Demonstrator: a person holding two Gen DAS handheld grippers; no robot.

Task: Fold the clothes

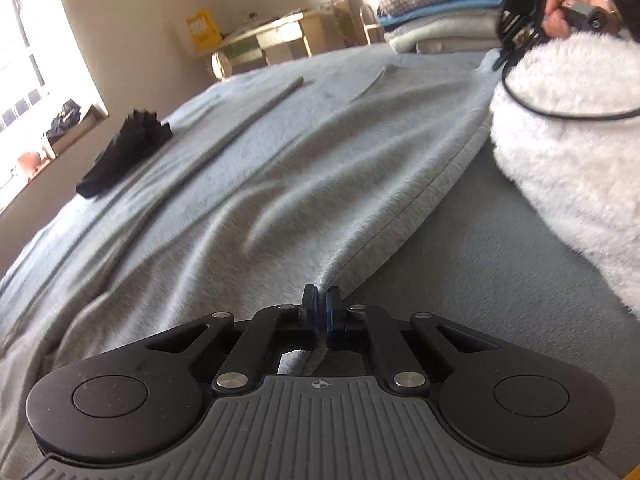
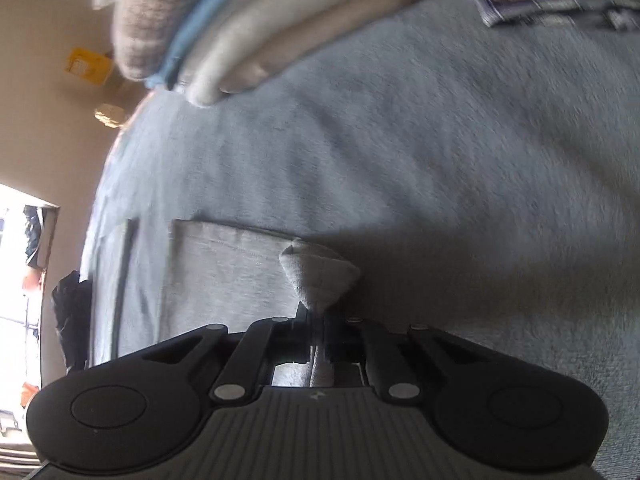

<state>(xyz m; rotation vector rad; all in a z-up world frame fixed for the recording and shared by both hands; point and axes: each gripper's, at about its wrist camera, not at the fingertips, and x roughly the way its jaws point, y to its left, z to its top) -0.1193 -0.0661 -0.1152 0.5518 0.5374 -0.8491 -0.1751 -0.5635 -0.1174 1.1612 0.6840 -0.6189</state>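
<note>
1. Nearest in the left wrist view, the left hand-held gripper (image 1: 321, 300) is clamped tight on the hemmed edge of the pale grey garment (image 1: 256, 184), which is spread flat across the bed (image 1: 500, 280). Only a thin bit of hem is pinched, so it could probably be pulled free if the lift is started too fast.

2. In the right wrist view, the right hand-held gripper (image 2: 318, 314) is closed on a bunched corner of the same garment (image 2: 224, 272). The corner is crumpled into a little cone, so a lopsided fold is likely if it gets dragged over like that.

3. Both grips are on soft fleecy fabric, and wrinkles are already seen running out from the left pinch. If the two corners aren't carried at the same pace, a twist would probably be put into the cloth.

4. A bit further right, the white fluffy sleeve (image 1: 568, 152) and a black cable (image 1: 560, 114) are hanging close over the garment. The cable could be snagged or dragged across the fold.

5. Out on the bed's left side, a black crumpled item (image 1: 124, 152) is lying just beside the garment and may get swept along.

6. Furthest back, the stack of folded clothes (image 1: 436, 8) is sitting at the bed's far edge. It could be knocked if the fold is thrown too far.
</note>
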